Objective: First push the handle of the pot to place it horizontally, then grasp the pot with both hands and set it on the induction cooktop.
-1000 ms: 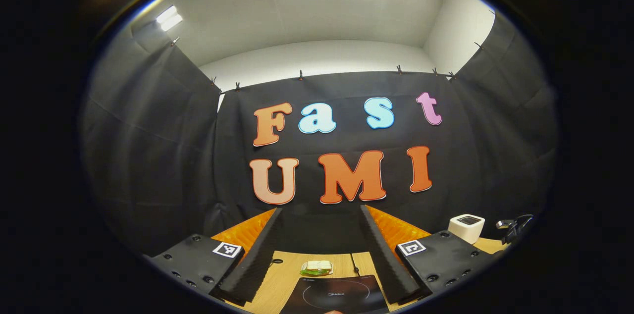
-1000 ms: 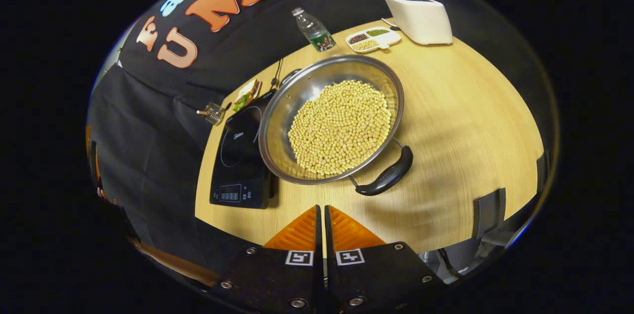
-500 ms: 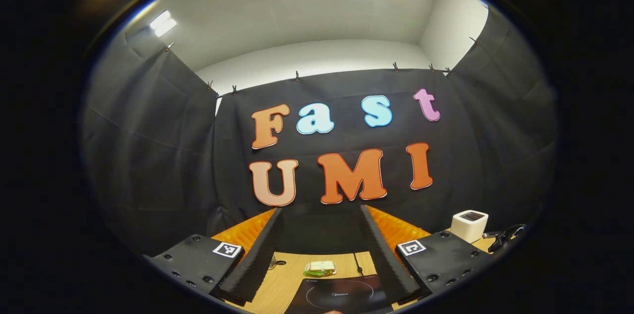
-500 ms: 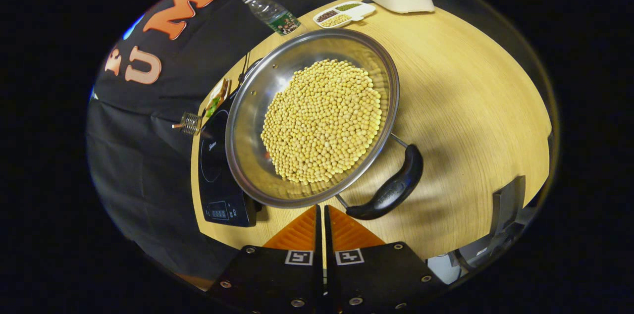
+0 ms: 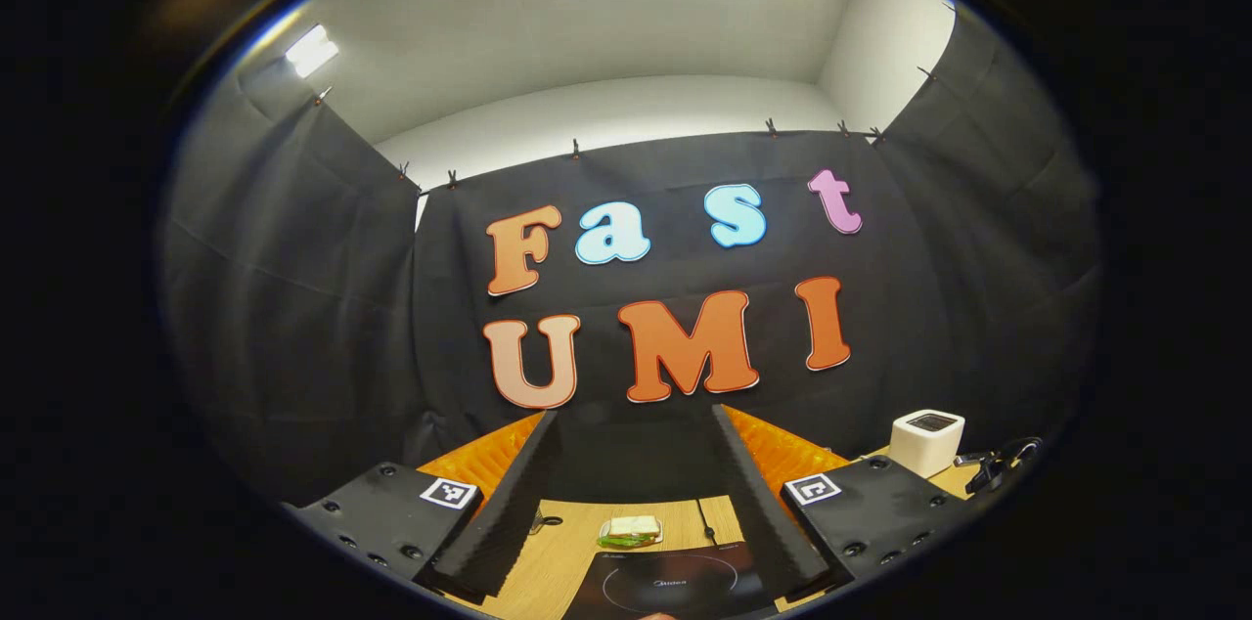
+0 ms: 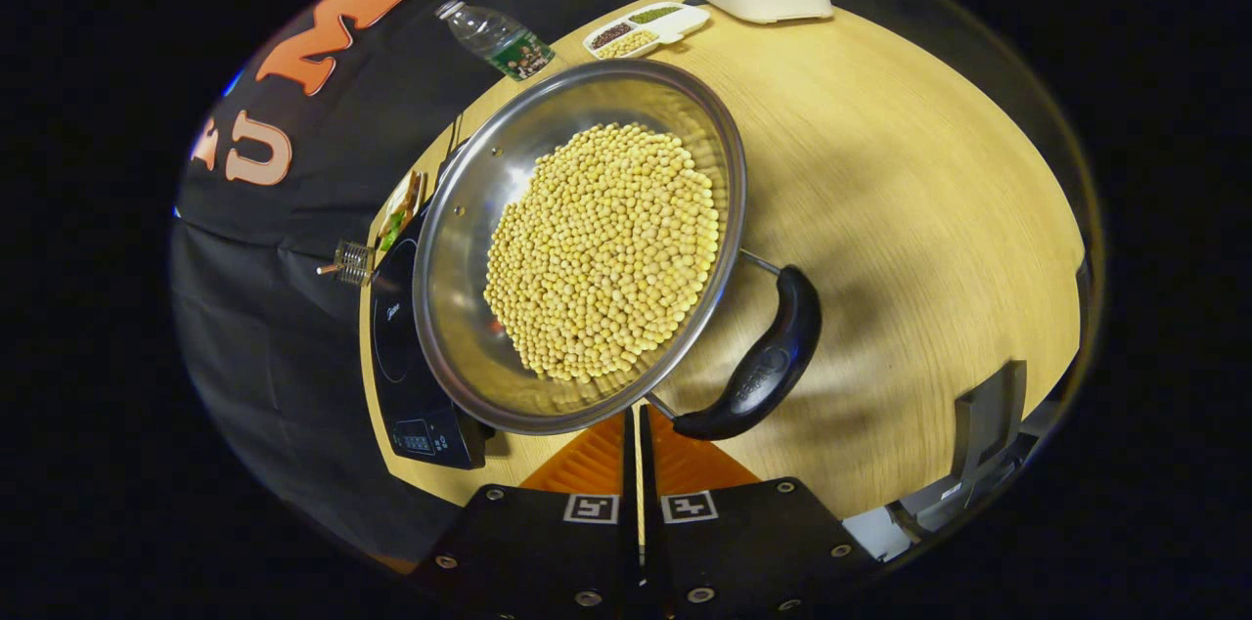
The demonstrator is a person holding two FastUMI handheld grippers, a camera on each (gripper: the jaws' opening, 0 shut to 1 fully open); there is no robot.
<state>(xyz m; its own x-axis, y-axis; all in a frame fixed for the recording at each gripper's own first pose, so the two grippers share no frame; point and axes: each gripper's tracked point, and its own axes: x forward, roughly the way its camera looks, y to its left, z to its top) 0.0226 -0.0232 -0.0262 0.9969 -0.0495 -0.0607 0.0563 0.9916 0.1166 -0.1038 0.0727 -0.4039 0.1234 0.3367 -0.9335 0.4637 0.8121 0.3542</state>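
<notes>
2 things carry this job, and the larger frame for both is the wooden surface (image 6: 910,209), where the wide steel pot (image 6: 469,209) sits just beside the black cooktop (image 6: 396,346), its rim overlapping that cooktop's near edge in the right gripper view. Heaped in the pot is a deep layer of pale yellow beans (image 6: 606,248), so I judge it heavy and bottom-loaded, stiff in the shell, smooth and slippery on its polished wall, and apt to spill if tipped. It looks to have 1 visible black loop handle (image 6: 763,366) on thin wire stems, pointing toward the camera and slightly right; a second handle on the far side cannot be made out. That handle is the sensible place to push first, and its thick rounded bar should give a better hold than the bare rim. For a lift, I would judge 2 opposite holds necessary, keeping the pot level. The right tool (image 6: 637,424) has its fingers pressed together with no gap, holding nothing, its tips just short of the pot's near rim and close beside the handle. The left tool (image 5: 636,464) stands spread wide apart, empty, raised above the cooktop (image 5: 665,586) and aimed at the booth wall. Smaller items, a bottle (image 6: 494,38) and a divided dish (image 6: 646,23), lie well apart.
</notes>
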